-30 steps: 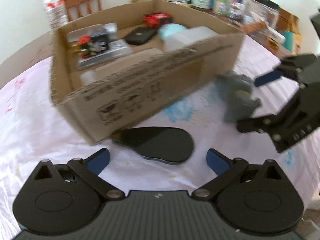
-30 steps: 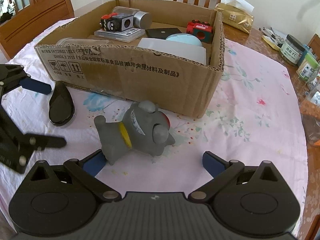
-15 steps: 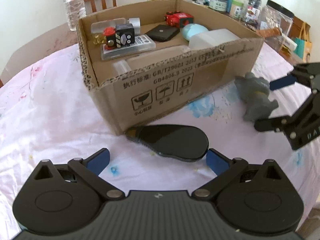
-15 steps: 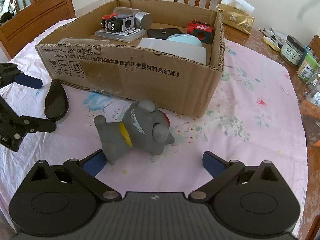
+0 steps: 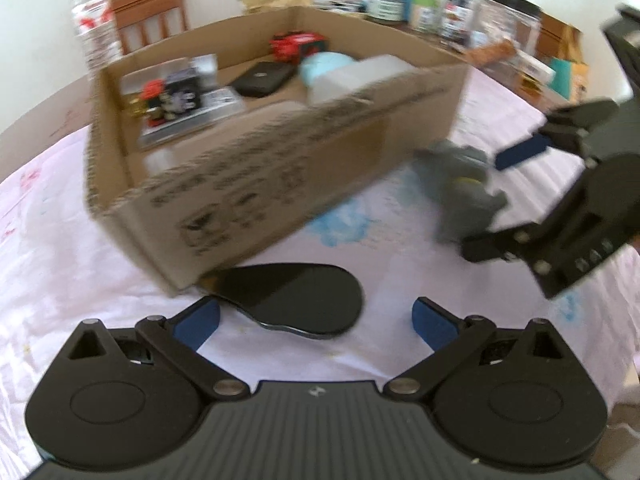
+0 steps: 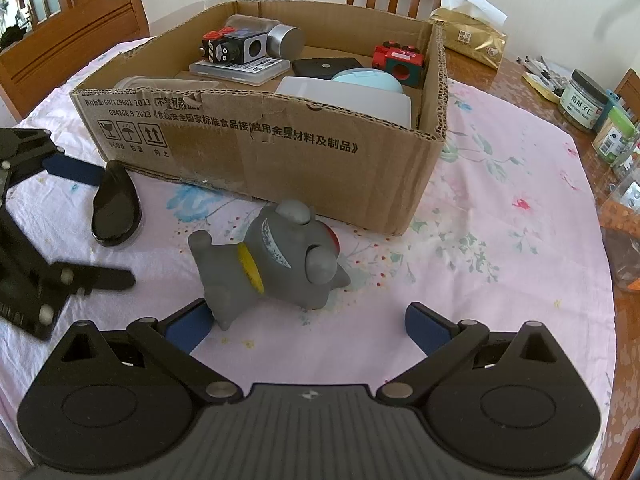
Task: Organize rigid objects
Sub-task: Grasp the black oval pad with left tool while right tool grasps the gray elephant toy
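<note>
Your left gripper (image 5: pixel 316 318) has swung back, blurring its view. Largest first: the box (image 6: pixel 280 152), then the toy (image 6: pixel 276 256) lying just before it, then the black case (image 5: pixel 296 296) at its corner. Both grippers — the right (image 6: pixel 306 326) too — gape empty. Close crookedly and the toy rolls.

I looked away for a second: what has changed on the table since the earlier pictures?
Only the left tongs moved: they swung about over the black oval piece without closing on it. The right tongs stayed open before the grey toy. Toy, black piece and cardboard box kept their places; nothing was gripped.
</note>
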`<state>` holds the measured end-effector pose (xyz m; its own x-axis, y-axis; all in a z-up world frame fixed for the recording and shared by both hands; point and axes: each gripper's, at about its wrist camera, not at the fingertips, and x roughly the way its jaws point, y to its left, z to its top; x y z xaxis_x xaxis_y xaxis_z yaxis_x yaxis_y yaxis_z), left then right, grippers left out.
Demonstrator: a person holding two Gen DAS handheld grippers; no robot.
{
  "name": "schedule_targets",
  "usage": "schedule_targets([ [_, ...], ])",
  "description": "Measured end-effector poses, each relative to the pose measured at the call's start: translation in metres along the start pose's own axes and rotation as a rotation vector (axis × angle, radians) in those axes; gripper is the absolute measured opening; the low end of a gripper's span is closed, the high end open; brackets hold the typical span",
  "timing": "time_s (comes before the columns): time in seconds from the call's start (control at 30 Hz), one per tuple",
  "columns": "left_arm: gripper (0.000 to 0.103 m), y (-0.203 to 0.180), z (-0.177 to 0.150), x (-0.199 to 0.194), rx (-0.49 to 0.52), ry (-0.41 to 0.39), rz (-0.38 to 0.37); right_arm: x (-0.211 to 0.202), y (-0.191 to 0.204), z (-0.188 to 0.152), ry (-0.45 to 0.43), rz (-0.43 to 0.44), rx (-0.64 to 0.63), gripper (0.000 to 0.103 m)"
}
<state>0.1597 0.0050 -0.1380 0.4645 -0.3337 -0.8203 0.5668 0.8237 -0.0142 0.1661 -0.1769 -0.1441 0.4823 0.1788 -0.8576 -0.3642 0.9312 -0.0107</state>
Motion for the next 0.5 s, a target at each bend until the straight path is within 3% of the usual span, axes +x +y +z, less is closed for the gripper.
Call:
schedule_targets([
  [0.2,0.098,-0.001,-0.001,-0.009,-0.018,0.007,-0.025,0.0,0.0,0.0,0.001,-0.002,0.002,0.103],
  [0.33,0.096,0.0,-0.003,-0.015,-0.037,0.029,-0.111,0.0,0.0,0.0,-0.001,-0.001,0.002,0.103],
  [0.5,0.096,-0.017,-0.001,-0.013,0.031,0.025,-0.19,0.0,0.0,0.0,-0.002,-0.001,0.002,0.103],
])
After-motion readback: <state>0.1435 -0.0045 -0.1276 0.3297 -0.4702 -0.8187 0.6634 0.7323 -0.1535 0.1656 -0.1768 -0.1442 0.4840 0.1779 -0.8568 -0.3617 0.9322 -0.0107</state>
